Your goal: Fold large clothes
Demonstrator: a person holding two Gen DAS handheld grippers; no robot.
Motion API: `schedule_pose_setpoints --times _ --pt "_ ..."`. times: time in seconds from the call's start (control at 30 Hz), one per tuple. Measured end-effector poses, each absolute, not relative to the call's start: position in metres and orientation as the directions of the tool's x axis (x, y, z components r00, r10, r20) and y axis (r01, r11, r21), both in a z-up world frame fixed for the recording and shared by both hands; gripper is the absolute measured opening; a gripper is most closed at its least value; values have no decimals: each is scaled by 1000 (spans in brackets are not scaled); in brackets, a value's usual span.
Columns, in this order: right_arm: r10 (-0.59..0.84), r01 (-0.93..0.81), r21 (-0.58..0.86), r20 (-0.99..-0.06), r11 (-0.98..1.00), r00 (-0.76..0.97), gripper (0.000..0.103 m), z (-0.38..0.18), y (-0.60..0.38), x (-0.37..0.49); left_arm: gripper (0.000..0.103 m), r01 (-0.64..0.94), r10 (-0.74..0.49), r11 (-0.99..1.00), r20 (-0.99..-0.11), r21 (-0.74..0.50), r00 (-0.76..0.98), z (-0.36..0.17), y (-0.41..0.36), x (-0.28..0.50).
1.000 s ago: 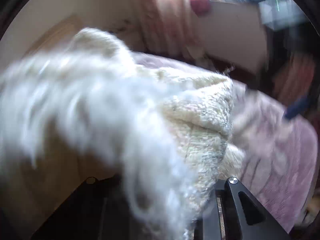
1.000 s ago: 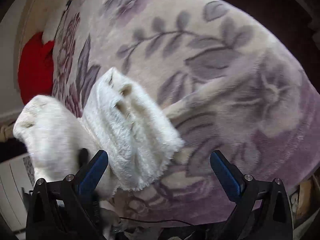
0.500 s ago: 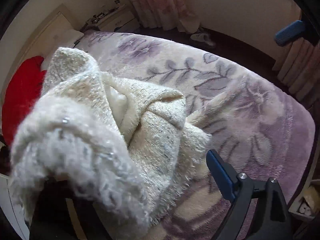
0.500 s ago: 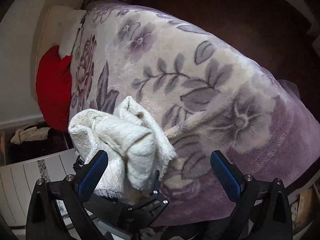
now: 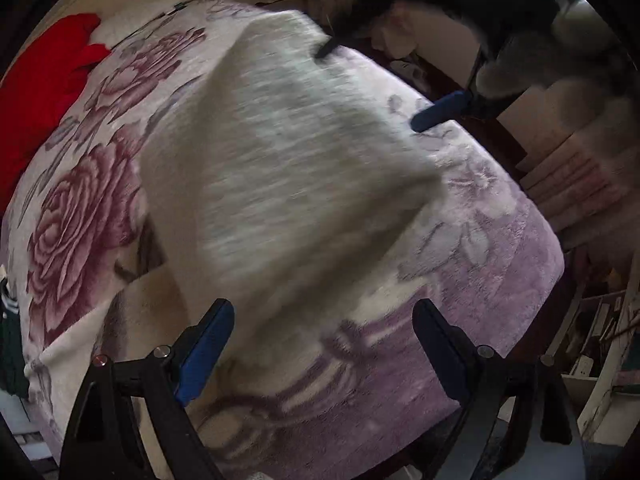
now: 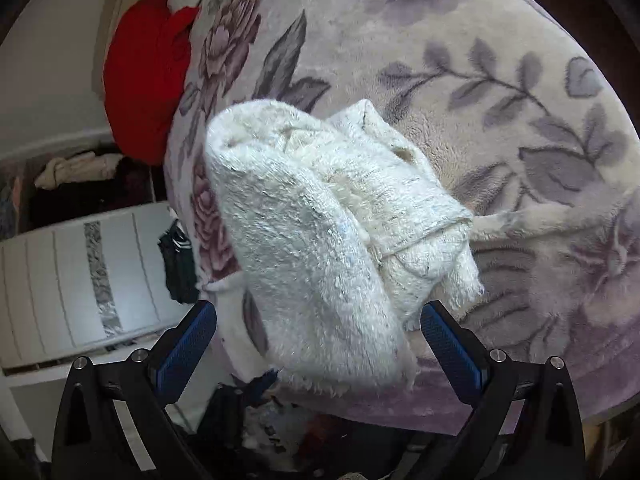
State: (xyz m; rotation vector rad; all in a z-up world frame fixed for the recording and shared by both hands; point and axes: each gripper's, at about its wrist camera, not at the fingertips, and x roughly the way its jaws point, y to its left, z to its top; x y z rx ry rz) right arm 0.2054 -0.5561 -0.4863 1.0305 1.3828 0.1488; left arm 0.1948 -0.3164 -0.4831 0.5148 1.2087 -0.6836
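- Cream fleece garment (image 6: pixel 320 232): a bulky, fuzzy item of clothing, bunched into thick overlapping folds, seen above a floral blanket (image 6: pixel 500 92) that covers the bed. In the left wrist view the garment (image 5: pixel 280 168) appears blurred and spreads across the middle of the blanket (image 5: pixel 460 352); whether it rests fully on the blanket cannot be told.
- Left gripper (image 5: pixel 324 344): jaws stand wide apart, having just been opening; the lower edge of the garment lies between the blue pads (image 5: pixel 204 352), and neither pad presses on it.
- Right gripper (image 6: pixel 318 346): jaws stand wide apart; the lower end of the bundle hangs between the two blue pads (image 6: pixel 452 348) without being pinched. In the left wrist view one blue finger (image 5: pixel 440 110) of this gripper shows just beyond the garment's far edge.
- Red pillow (image 6: pixel 144 76): lies at the head end of the bed, touching the blanket's edge; also visible in the left wrist view (image 5: pixel 40 88).
- White slatted panel (image 6: pixel 72 280): stands beside the bed, below the pillow in the right wrist view.
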Motion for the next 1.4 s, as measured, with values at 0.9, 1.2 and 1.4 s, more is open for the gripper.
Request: schedule_pose_setpoints --times 0.9,1.2,1.4 --pt "460 433 521 -853 735 246 37 -451 -540 288 103 436 -224 887 -967 -150 122 -563 -342 407" --pt "163 343 98 -973 934 -166 20 -599 -530 363 103 170 -482 861 -876 -479 -28 -600 -280 419" --pt "188 309 142 -974 940 -124 21 -529 -536 367 101 188 -391 910 -916 -370 91 -546 -261 417"
